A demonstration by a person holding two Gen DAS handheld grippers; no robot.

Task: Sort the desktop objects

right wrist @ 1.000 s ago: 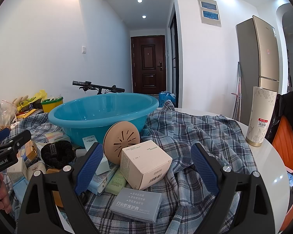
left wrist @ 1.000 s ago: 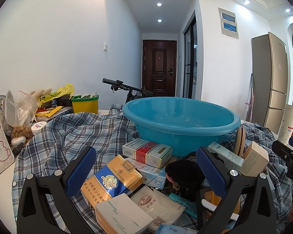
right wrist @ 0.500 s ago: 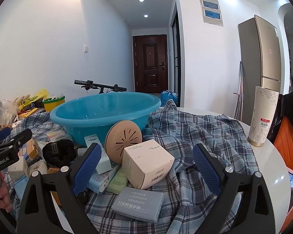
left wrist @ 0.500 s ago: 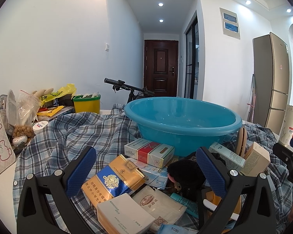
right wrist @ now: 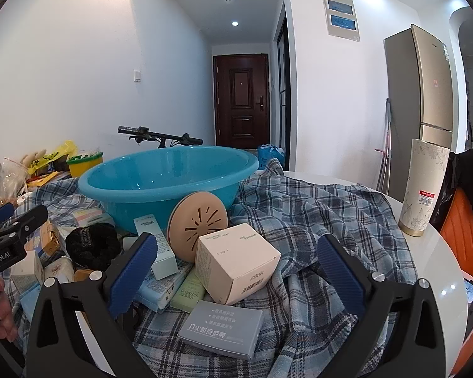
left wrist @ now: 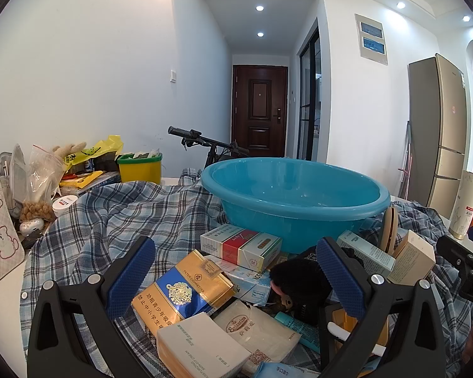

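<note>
— Has any sorting been done?

— It looks barely begun. The blue basin point(left wrist: 294, 195) is empty, and the whole heap of boxes lies in front of it on the checked cloth point(right wrist: 315, 217).

— And the grippers?

— Both hover wide open, holding nothing. The left gripper point(left wrist: 236, 280) is over a gold and blue box point(left wrist: 183, 289); the right gripper point(right wrist: 236, 271) frames a cream box point(right wrist: 233, 261) just before the basin.

My basin point(right wrist: 160, 182) was glossy blue plastic on soft woven plaid cloth point(right wrist: 315, 220). The cube box point(right wrist: 233, 261) was matt cardboard; my cigarette carton point(left wrist: 183, 289) shone gold, foil-like.
</note>
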